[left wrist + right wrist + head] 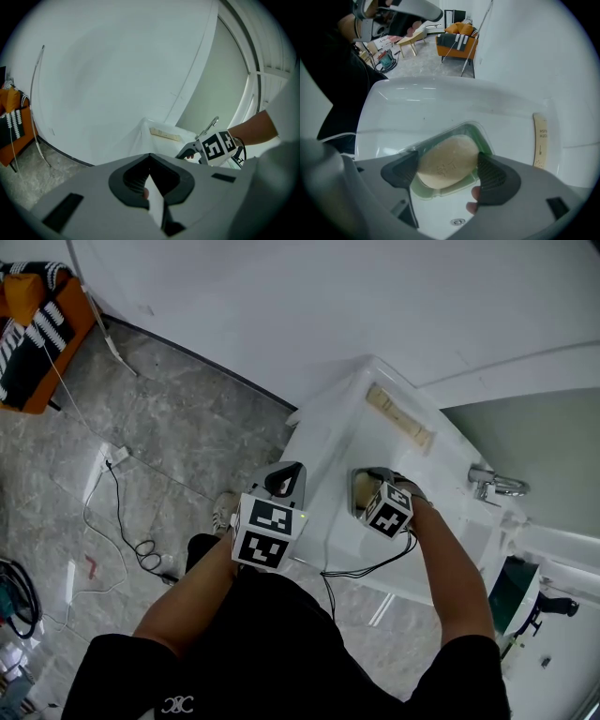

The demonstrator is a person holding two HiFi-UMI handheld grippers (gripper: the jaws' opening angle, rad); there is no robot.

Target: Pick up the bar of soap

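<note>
The beige oval bar of soap [449,159] lies in a clear green soap dish [482,137] on the white washbasin top [440,103]. My right gripper [446,172] is around it, one dark pad against each side of the bar, so it is shut on the soap. In the head view the right gripper [368,486] covers the soap and dish. My left gripper [284,482] is held in the air off the basin's left edge, shut, with nothing in it; its own view shows its jaws [151,180] met at a point.
A beige label strip [398,415] lies on the basin's far side, and a chrome tap [494,486] stands at the right. An orange chair [37,334] and loose cables [122,521] are on the stone floor to the left. A white wall runs behind.
</note>
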